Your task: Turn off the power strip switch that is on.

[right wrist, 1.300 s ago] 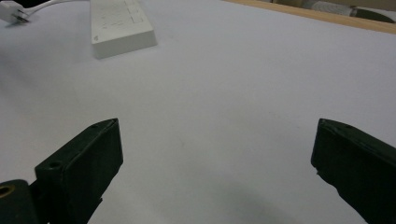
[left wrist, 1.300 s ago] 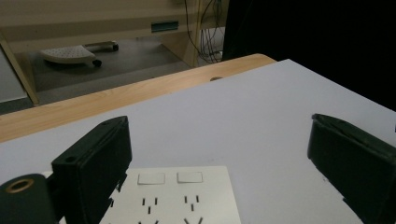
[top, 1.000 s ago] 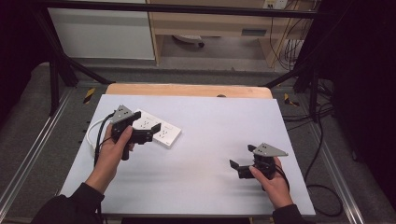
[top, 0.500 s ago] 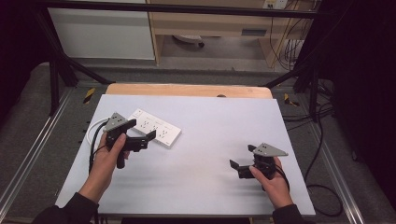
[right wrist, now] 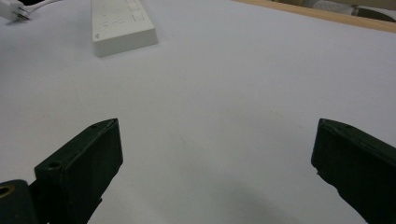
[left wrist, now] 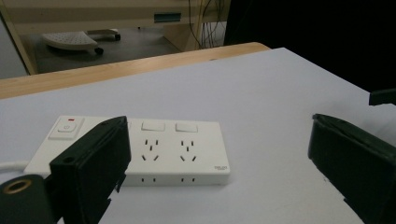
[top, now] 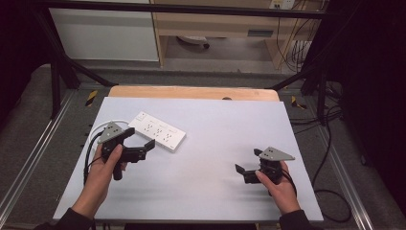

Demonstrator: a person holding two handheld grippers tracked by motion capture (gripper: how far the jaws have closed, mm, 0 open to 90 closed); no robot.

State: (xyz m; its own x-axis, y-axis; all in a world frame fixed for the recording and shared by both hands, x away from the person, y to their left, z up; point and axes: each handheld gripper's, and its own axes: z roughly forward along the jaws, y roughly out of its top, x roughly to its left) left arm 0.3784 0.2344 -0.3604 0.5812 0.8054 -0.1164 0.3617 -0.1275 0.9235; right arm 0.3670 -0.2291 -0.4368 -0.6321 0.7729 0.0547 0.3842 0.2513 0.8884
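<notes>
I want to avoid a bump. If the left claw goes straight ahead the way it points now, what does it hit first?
Probably the white power strip: it lies just ahead of the open left claw, towards one jaw. Depth is hard to judge.

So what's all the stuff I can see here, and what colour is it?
White plastic power strip: one, white with a red mark by its switch, left half of the table.
White cable and plug: one, white, at the strip's left end.
Pale grey tabletop: one, with a wooden strip along the far edge.
Left gripper: one, black, jaws open, beside the strip.
Right gripper: one, black, jaws open, on the right.
</notes>
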